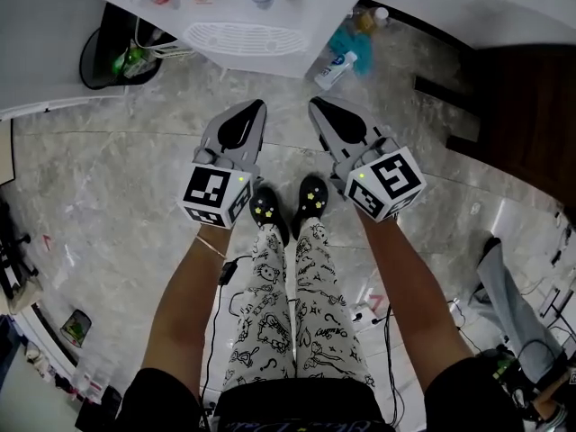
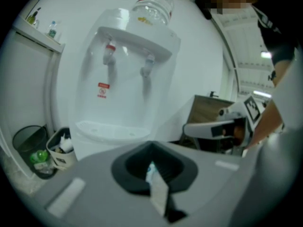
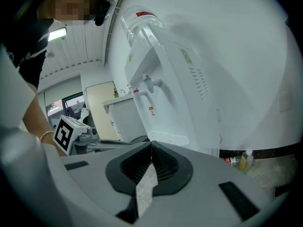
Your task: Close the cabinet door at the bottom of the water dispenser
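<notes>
The white water dispenser (image 1: 241,36) stands in front of me, its drip tray toward my feet. It also fills the left gripper view (image 2: 128,79) and the right gripper view (image 3: 175,79), with a clear bottle (image 2: 154,6) on top. Its lower cabinet is hidden behind the gripper bodies, and I cannot make out the door in any view. My left gripper (image 1: 255,106) and right gripper (image 1: 317,104) are held side by side just short of the dispenser. Both are shut with nothing between the jaws (image 2: 151,148) (image 3: 151,145).
A black bin (image 1: 112,57) with a green bottle stands left of the dispenser, a small basket (image 2: 61,148) beside it. Blue and white bottles (image 1: 346,52) lie on the floor at its right. Dark brown furniture (image 1: 522,115) is further right. My feet (image 1: 288,205) are on the marble floor.
</notes>
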